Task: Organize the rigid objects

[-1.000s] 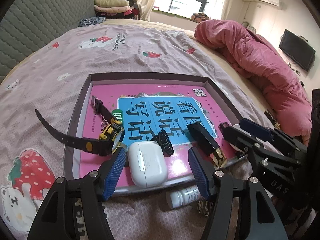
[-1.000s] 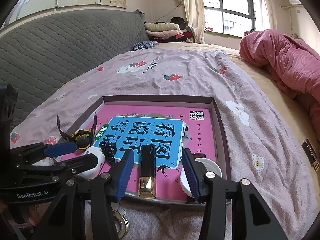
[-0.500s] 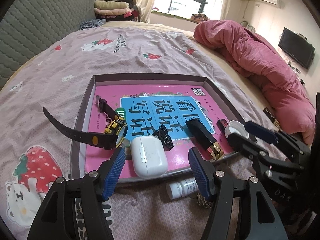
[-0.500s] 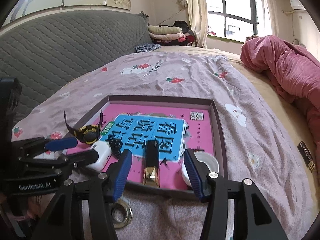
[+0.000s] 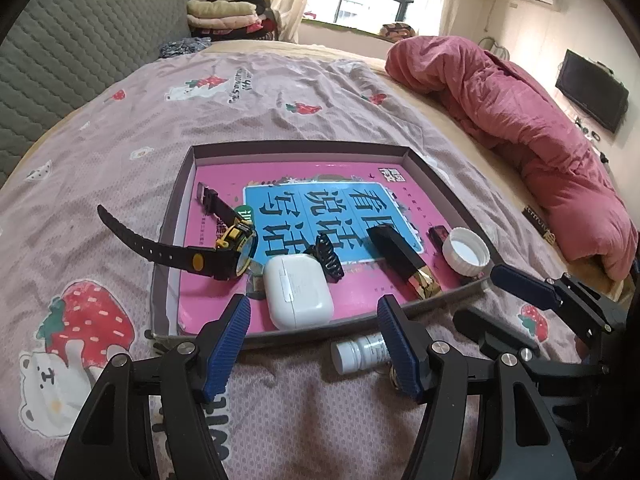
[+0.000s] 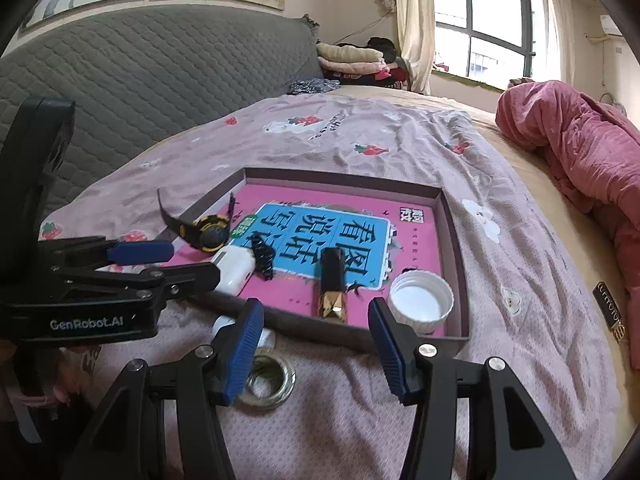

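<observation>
1. Left hand-held gripper (image 5: pixel 313 306): wide open, nothing held, over the near edge of the tray (image 5: pixel 440 178) on the bed (image 5: pixel 280 92).
2. Right hand-held gripper (image 6: pixel 315 308): jaws just been opening, now wide, nothing between them, near the tray's near right corner.
3. Already in the tray: watch (image 5: pixel 224 252), white earbud case (image 5: pixel 298 296), black hair clip (image 5: pixel 328 256), black tube (image 5: pixel 400 256), white cap (image 5: pixel 466 249), all along the near edge.
4. Still out on the bed, just past the tray's near edge: small white bottle (image 5: pixel 362 352) and metal ring (image 6: pixel 267 380), side by side.
5. Likely to roll away if pinched off-centre: the bottle, round and lying on its side on soft bedding.
6. Hard to pick up: the ring, flat and sunk a little into the sheet. Might grab cloth too and tug the tray.
7. Might bump together, being so close over the same small spot: the two hand-held grippers.
8. Could knock the tray's low near wall on the way down and shake the tube or cap loose.
9. Could snag: the watch strap, sticking out over the tray's left edge.
10. Little room left along the near edge, so a new thing might land on top of another and slide.
</observation>
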Demonstrator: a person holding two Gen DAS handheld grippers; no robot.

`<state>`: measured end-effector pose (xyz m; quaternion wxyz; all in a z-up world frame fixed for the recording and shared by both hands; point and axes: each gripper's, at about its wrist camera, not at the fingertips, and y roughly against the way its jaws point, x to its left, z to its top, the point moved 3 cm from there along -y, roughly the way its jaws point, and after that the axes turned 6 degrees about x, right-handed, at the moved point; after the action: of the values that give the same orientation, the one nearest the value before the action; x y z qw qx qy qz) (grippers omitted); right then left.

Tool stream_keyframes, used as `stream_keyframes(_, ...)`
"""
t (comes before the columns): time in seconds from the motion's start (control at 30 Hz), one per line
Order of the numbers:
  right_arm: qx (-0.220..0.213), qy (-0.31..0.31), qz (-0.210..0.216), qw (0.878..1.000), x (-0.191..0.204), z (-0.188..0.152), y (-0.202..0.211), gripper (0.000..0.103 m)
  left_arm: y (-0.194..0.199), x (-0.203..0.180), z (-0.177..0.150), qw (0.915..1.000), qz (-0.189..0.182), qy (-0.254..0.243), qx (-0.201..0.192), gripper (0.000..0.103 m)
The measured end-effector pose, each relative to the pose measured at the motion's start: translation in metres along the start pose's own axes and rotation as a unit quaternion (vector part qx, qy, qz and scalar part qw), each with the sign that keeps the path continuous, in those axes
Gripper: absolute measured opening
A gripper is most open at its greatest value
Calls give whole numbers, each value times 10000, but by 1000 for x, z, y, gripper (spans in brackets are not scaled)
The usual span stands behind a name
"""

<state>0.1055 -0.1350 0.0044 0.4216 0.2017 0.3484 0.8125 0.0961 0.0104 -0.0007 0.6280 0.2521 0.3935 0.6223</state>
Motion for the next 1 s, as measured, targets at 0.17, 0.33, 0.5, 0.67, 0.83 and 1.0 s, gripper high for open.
stream_keyframes(0.17,116,59,25,9999,7,-9,3,54,4,-2,-2,10000,-41,8,12,68)
stream_keyframes(0.33,261,58,149,9995,14,-20,4,54,4,1,-6,9999,-34,85,97,68)
stream_keyframes(0.5,427,75,182,9989,19,-29,2,54,3,-5,-11,9998,-76,-2,172,68)
stream_keyframes(0.67,549,23,185,9983,18,-36,0,54,-3,-12,-16,9995,-97,-92,287,68)
stream_keyframes(0.83,648,-48,277,9975,17,-40,-6,54,-7,-14,-19,9993,-129,-60,337,68)
stream_keyframes(1.0,686,-76,340,9970,18,-42,-12,54,-12,-11,-20,9991,-135,5,414,68)
